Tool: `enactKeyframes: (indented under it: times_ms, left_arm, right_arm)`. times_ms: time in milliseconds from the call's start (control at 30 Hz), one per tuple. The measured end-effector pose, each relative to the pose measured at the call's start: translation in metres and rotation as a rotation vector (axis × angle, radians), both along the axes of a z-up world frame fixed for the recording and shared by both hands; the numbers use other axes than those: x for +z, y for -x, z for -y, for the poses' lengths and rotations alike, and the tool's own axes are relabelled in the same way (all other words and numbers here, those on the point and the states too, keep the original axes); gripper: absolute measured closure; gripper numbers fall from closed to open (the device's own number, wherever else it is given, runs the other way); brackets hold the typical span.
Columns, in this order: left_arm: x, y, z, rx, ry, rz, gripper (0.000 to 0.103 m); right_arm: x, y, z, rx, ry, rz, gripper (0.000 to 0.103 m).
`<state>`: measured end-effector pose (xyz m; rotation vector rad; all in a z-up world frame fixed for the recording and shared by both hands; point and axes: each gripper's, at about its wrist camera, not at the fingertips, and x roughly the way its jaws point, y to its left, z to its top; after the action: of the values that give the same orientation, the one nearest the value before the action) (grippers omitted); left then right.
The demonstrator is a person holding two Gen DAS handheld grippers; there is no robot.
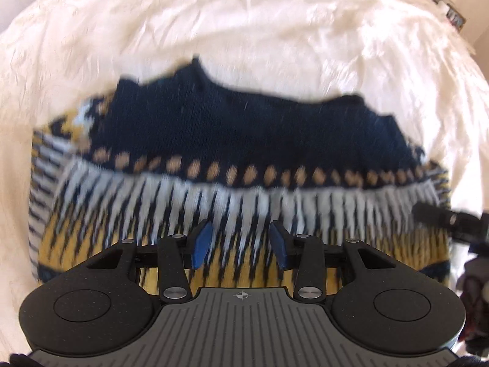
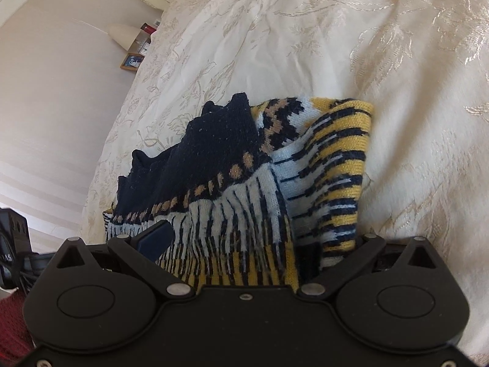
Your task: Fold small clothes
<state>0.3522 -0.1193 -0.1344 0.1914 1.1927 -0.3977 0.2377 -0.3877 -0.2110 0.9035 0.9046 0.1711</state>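
Observation:
A small knitted sweater, navy at the top with white and yellow zigzag bands below, lies on a white bedspread. My left gripper hovers open over its yellow lower band, blue pads apart and nothing between them; the view is motion-blurred. In the right wrist view the sweater is bunched and raised, one side folded over in yellow stripes. My right gripper stands wide open with the fabric between its fingers; the left pad shows, the right finger is mostly hidden behind cloth. The right gripper's finger shows at the sweater's right edge.
The embroidered bedspread stretches far beyond the sweater on all sides. A bedside stand with a lamp and a small framed picture is at the bed's far left edge. Dark items sit low on the left.

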Motion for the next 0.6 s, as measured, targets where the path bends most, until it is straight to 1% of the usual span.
enactKeyframes:
  times_ms: [67, 133, 233, 333, 400, 467, 600]
  left_arm:
    - [0.003, -0.009, 0.01, -0.019, -0.014, 0.027, 0.063]
    - [-0.002, -0.02, 0.018, -0.026, -0.045, 0.027, 0.063]
    - [-0.023, -0.035, 0.024, -0.01, -0.083, -0.023, 0.061]
    - [-0.034, -0.041, 0.024, 0.008, -0.081, -0.027, 0.058]
    - [-0.034, -0.039, 0.029, -0.011, -0.102, -0.017, 0.058]
    - [-0.032, -0.036, 0.03, -0.027, -0.106, -0.009, 0.058]
    - [-0.017, -0.022, 0.018, -0.003, -0.069, 0.013, 0.059]
  right_arm:
    - [0.0, 0.003, 0.002, -0.003, -0.008, -0.001, 0.0]
    - [0.0, 0.005, 0.003, -0.008, -0.023, -0.006, 0.0]
    - [0.0, 0.012, 0.007, -0.013, -0.057, -0.015, 0.0]
    - [-0.001, 0.02, 0.01, -0.015, -0.083, -0.021, 0.001]
    - [-0.001, 0.026, 0.011, -0.024, -0.099, -0.02, 0.001]
    - [-0.001, 0.03, 0.01, -0.032, -0.107, -0.02, 0.001]
    - [0.001, 0.035, 0.008, -0.039, -0.112, -0.036, 0.001]
